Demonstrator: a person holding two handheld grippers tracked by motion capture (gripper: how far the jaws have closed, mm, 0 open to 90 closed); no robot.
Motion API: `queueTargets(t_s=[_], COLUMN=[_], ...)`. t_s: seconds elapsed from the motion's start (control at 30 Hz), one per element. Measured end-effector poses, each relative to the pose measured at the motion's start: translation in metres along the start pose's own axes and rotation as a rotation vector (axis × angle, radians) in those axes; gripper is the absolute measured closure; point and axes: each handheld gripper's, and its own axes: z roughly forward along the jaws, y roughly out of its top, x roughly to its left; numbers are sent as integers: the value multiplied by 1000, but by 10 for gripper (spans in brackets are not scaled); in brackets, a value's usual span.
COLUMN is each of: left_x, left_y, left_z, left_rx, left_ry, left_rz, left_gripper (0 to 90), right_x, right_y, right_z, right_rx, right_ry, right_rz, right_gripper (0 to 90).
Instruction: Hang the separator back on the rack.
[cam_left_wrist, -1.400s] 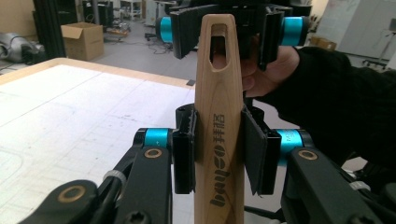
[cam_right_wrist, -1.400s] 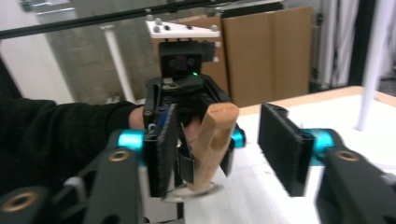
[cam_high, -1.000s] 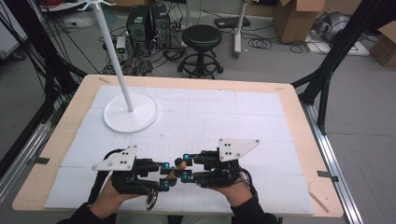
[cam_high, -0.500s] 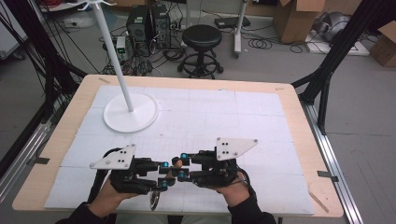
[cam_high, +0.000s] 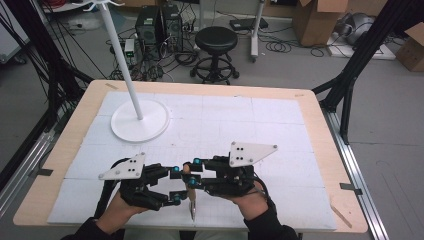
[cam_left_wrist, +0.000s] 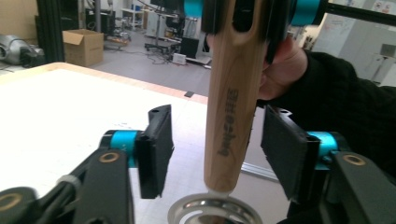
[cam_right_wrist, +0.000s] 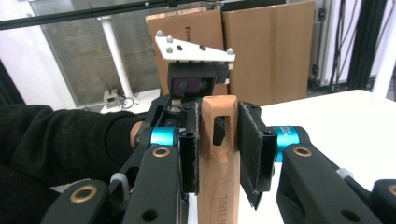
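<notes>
A tool with a pale wooden handle and a metal ring at its lower end hangs upright over the table's front edge. My right gripper is shut on the slotted top of the handle, with both pads pressed on the wood. My left gripper faces it from the left, and its jaws have just been opening. The handle stands between its pads with a gap on each side. In the high view the left gripper and right gripper meet tip to tip.
A white stand with a round base and a slanted pole sits at the table's back left. White foam sheets cover the wooden table. A black stool, cardboard boxes and cables lie beyond the far edge.
The left gripper's jaws have opened off the wooden handle, which they held shut a moment ago. The right gripper keeps its grip. Both hands stay in nearly the same place.
</notes>
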Motion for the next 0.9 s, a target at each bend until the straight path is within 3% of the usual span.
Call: queueTargets(t_s=[0.2, 0.37, 0.63, 0.8, 0.9], left_x=[1, 1, -1, -4, -6], left_y=[-1, -2, -1, 2, 3], left_z=[1, 0, -2, -3, -3], left_rx=[10, 23, 13, 18, 57], left_ry=[22, 64, 172, 218, 229], left_rz=[2, 14, 26, 40, 45], left_gripper=[392, 387, 399, 483, 545], right_x=[1, 4, 13, 14, 14], right_y=[14, 28, 42, 38, 36], right_z=[2, 9, 18, 20, 20], right_rx=[-3, -3, 14, 16, 12], right_ry=[-66, -134, -248, -288, -288], right_rz=[11, 28, 17, 38, 54], right_gripper=[710, 709, 709, 709, 709])
